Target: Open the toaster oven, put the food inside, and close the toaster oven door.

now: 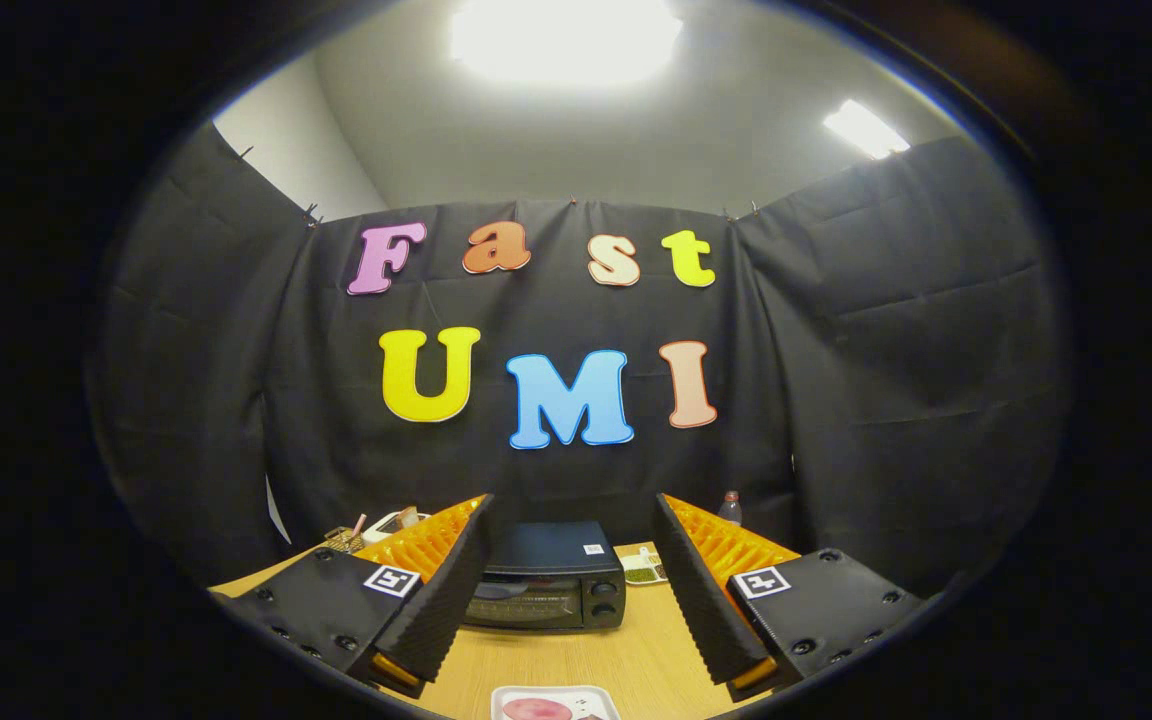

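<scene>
Black cloth walls are enclosing my booth under bright ceiling lights, and a light wooden table point(636, 660) is lying low in the frame. My gripper point(573, 570) is hovering spread wide, framing the closed black toaster oven point(548, 578) beyond; a white tray with pink food point(554, 704) is sitting at bottom centre.

No readable text; toaster oven point(548, 578) has small white sticker on top, too small to read; square marker patches on gripper point(576, 590), fingers spread apart.

Toaster oven point(548, 578) stands beyond the plate point(556, 700) — bottle point(730, 508) behind, right.
</scene>
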Demonstrator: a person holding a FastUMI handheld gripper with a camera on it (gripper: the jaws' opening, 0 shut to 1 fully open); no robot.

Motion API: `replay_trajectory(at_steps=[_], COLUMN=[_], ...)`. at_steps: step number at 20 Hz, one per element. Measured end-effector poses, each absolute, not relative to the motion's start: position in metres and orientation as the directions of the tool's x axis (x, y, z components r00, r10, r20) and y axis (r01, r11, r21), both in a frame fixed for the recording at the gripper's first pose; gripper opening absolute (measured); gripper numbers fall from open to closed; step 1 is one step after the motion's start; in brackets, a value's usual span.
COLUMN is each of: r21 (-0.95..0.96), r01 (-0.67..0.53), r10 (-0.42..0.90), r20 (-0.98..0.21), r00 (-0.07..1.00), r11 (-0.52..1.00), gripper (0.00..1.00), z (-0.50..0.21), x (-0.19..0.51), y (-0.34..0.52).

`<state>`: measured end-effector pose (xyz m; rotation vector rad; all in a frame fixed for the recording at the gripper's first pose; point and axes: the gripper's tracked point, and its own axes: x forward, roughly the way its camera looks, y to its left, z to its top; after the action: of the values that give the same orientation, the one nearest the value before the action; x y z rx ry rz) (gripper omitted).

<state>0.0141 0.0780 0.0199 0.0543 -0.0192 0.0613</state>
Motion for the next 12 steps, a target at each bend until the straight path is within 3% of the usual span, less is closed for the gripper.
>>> replay_trajectory(at_steps=[12], r21=[0.062], r01=[-0.195], r10=[0.197], r20=[-0.027], r00=[0.98], r11=[0.979], gripper=[0.98], z=[-0.023], x=[0.103], y=[0.143])
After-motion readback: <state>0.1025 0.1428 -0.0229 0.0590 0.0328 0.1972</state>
